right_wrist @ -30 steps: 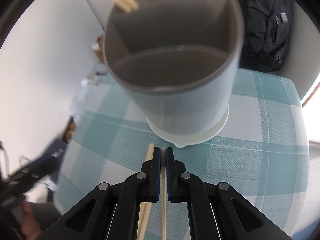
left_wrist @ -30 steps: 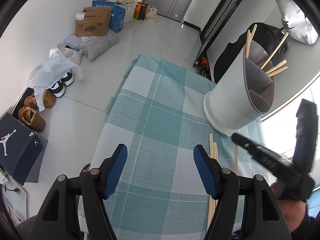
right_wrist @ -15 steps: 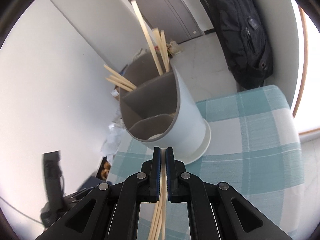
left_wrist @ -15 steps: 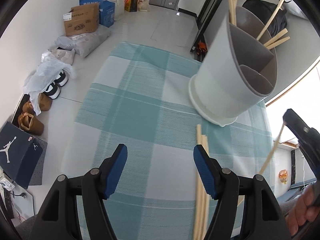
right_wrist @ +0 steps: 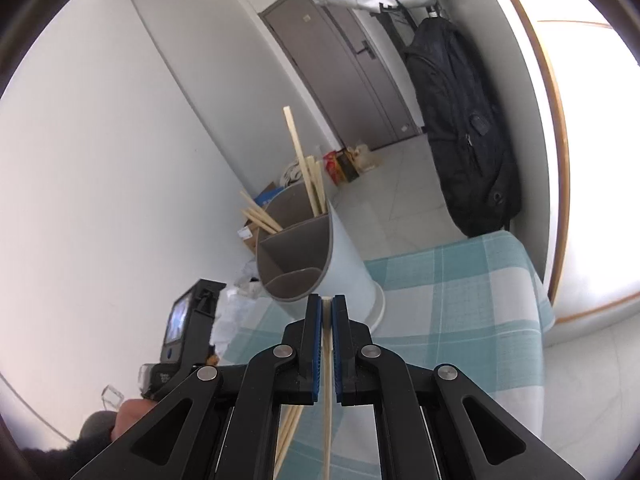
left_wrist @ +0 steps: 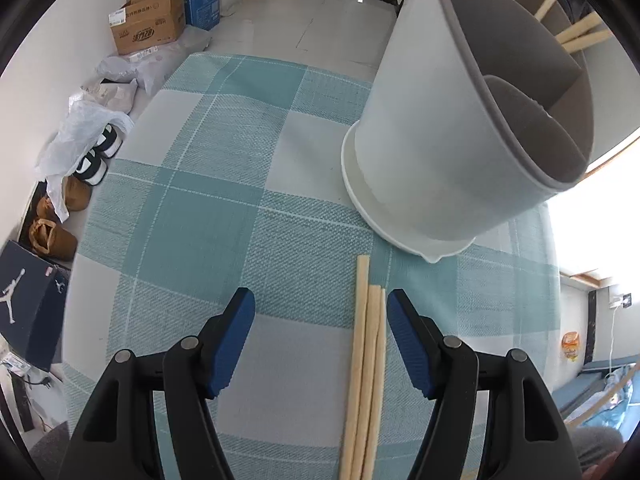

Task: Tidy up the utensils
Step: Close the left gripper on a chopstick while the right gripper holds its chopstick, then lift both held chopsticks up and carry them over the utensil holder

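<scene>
Above the teal-checked tabletop (right_wrist: 460,280): right claw (right_wrist: 327,312) clamped on one pale wooden chopstick (right_wrist: 327,400), near the grey divided utensil holder (right_wrist: 316,264). Left claw (left_wrist: 320,320) spread apart over three loose wooden chopsticks (left_wrist: 366,380).

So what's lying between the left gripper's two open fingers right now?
In the left wrist view, three wooden chopsticks lie side by side on the checked tablecloth, close to the left gripper's right-hand finger.

Left claw (left_wrist: 320,340) spread wide; right claw (right_wrist: 327,322) clamped nearly closed.
</scene>
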Demonstrator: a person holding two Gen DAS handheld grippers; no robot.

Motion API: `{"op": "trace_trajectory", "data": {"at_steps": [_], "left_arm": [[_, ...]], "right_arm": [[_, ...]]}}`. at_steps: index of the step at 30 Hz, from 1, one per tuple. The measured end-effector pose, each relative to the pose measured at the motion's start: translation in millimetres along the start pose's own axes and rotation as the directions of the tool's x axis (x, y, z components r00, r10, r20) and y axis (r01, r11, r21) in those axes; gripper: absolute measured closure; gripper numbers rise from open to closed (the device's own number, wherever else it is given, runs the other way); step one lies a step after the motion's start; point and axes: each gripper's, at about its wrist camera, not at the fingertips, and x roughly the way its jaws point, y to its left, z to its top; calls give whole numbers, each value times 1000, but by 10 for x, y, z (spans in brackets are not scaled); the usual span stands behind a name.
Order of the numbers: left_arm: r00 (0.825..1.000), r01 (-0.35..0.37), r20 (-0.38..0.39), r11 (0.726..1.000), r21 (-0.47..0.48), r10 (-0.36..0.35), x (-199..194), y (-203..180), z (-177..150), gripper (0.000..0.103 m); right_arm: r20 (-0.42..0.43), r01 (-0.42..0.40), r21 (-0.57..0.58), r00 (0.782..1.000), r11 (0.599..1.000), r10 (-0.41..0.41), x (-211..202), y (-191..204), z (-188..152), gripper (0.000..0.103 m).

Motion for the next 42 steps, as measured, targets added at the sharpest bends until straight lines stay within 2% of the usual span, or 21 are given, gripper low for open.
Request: {"op": "trace_trajectory", "data": {"at_steps": [2, 5, 7, 9, 13, 15, 17, 19, 26, 32, 35, 42], "left_arm": [[1000, 13, 4, 1000, -5, -13, 7, -19, 25, 39], [999, -32, 20, 999, 25, 32, 13, -88, 52, 41], [999, -29, 20, 999, 30, 29, 33, -114, 61, 50], [1000, -25, 8, 999, 32, 25, 70, -116, 67, 68], [996, -83, 26, 994, 74, 81, 97, -172, 62, 79], [998, -60, 20, 996, 71, 58, 107, -182, 74, 91], [999, -47, 16, 997, 65, 46, 104, -160, 79, 99], [998, -67, 18, 995, 73, 66, 111, -141, 80, 101], [999, -30, 39, 999, 21, 29, 30, -25, 72, 101], [992, 13, 127, 1000, -14, -11, -230, 36, 28, 101], [979, 59, 196, 998, -13, -55, -457, 81, -46, 101], [921, 100, 371, 993, 61, -115, -940, 29, -236, 101]], "right_arm": [[14, 2, -19, 1000, 1000, -2, -34, 19, 8, 99], [41, 2, -34, 999, 999, 0, -112, 56, 19, 99], [53, 9, -42, 999, 999, -7, -122, 60, 16, 99], [68, 19, -56, 998, 998, -15, -123, 73, 18, 99], [102, 27, -77, 995, 997, -19, -144, 116, 10, 99], [104, 29, -83, 994, 996, -20, -111, 111, 4, 99], [103, 32, -91, 994, 995, -22, -104, 124, 2, 99], [101, 30, -100, 995, 994, -20, -101, 142, -3, 99], [93, 32, -110, 995, 993, -21, -67, 164, -21, 99], [104, 29, -123, 994, 992, -16, -71, 227, -12, 99], [110, 28, -136, 994, 990, -13, -84, 280, -17, 99], [119, 36, -168, 993, 985, -16, -100, 402, -56, 99]]}}
